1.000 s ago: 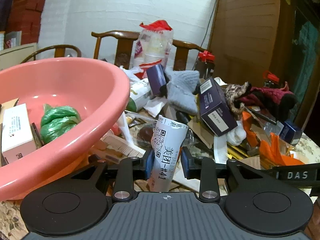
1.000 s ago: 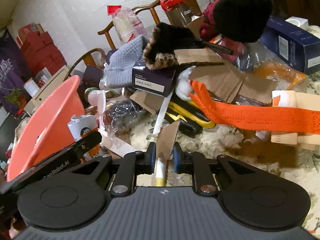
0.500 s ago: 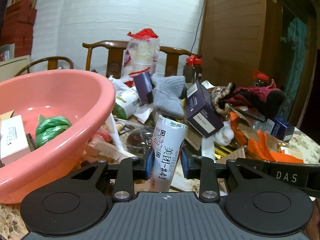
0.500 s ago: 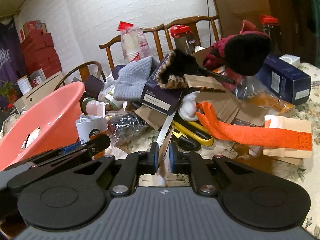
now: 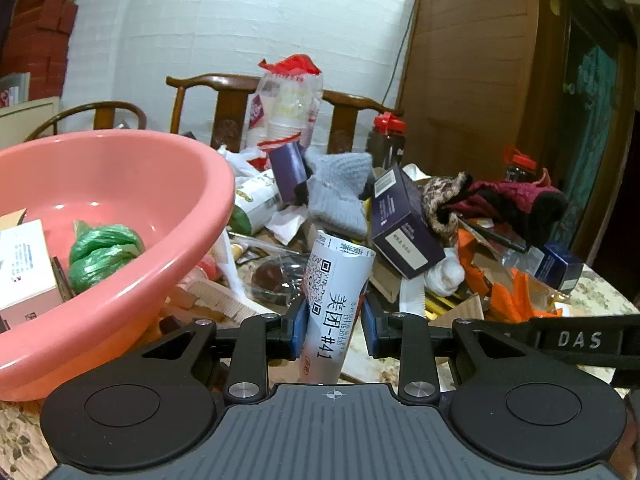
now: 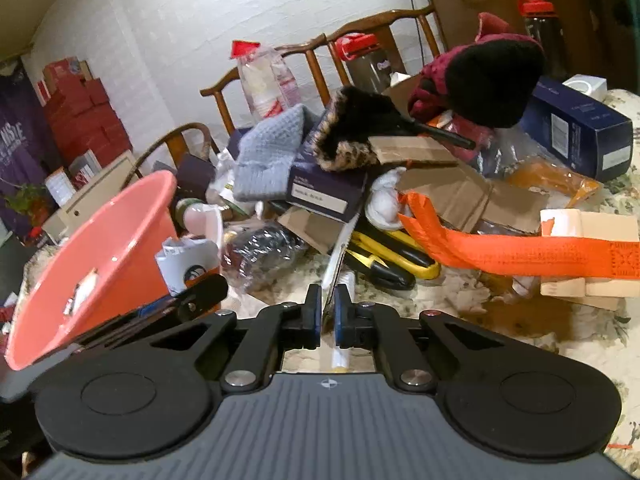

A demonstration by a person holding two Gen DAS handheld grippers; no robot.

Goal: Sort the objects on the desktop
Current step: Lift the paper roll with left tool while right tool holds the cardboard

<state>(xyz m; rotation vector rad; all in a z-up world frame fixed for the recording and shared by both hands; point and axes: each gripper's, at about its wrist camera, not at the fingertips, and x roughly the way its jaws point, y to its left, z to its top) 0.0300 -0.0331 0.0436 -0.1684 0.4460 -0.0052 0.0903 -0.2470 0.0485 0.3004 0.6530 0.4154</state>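
**Closing on a card scrap beside the pink basin**

Closing over the last moment, the right tongs [image 6: 328, 312] have narrowed to a thin slit and now pinch a brown cardboard scrap [image 6: 340, 252], which stands on edge between the pads and juts forward over the bench [image 6: 460, 292]. A second ago the jaws stood wider around that same scrap, so the grip looks freshly made. The left tongs [image 5: 334, 320] have not changed: they hold an upright paper cup [image 5: 334, 304] with a printed label, just to the right of the pink basin [image 5: 192, 248]. The basin already holds a green bag [image 5: 102, 250] and a white box [image 5: 22, 272]. Both hands now seem loaded, so the next step is probably carrying cup and scrap to the basin, left of the clutter. The thin scrap could slip or bend.
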